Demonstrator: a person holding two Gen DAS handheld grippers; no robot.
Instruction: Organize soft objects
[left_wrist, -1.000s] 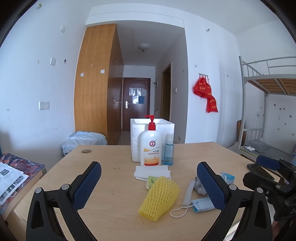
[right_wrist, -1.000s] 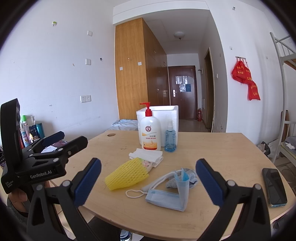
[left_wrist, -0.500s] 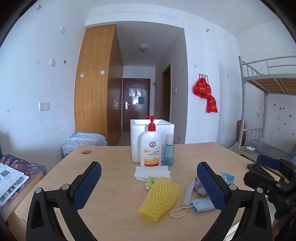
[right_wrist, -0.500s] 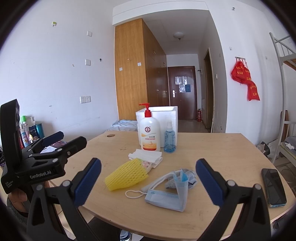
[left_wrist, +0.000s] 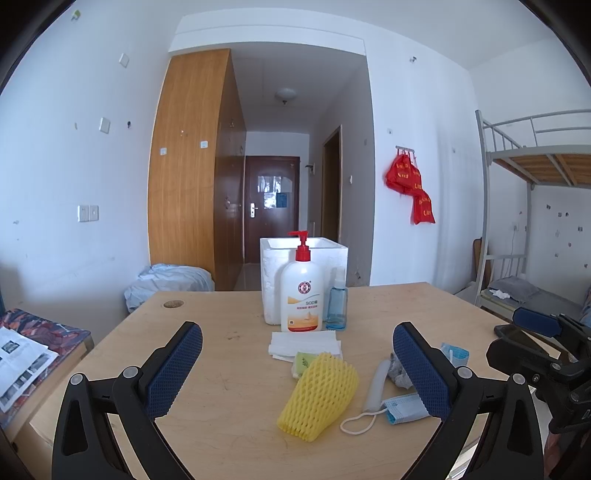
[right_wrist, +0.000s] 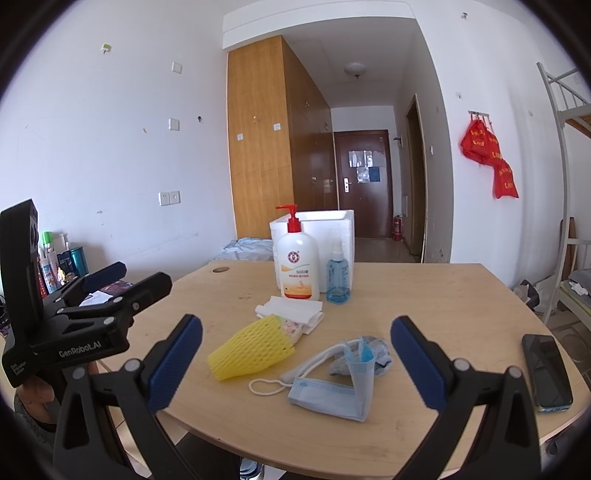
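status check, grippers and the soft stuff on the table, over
Left gripper open, empty. Right gripper open, empty. Yellow foam net, blue face mask, folded tissues loose on table. Nothing blocking; white foam box behind the bottles.

Yellow net-patterned foam sleeve (right_wrist: 255, 349), pale blue face mask (right_wrist: 332, 395), white bottle (right_wrist: 297, 266) with red pump.

On the wooden table (right_wrist: 424, 295), the yellow foam net sleeve (right_wrist: 255, 349) lies left of the blue face mask (right_wrist: 332, 393), before the white pump bottle (right_wrist: 297, 266).
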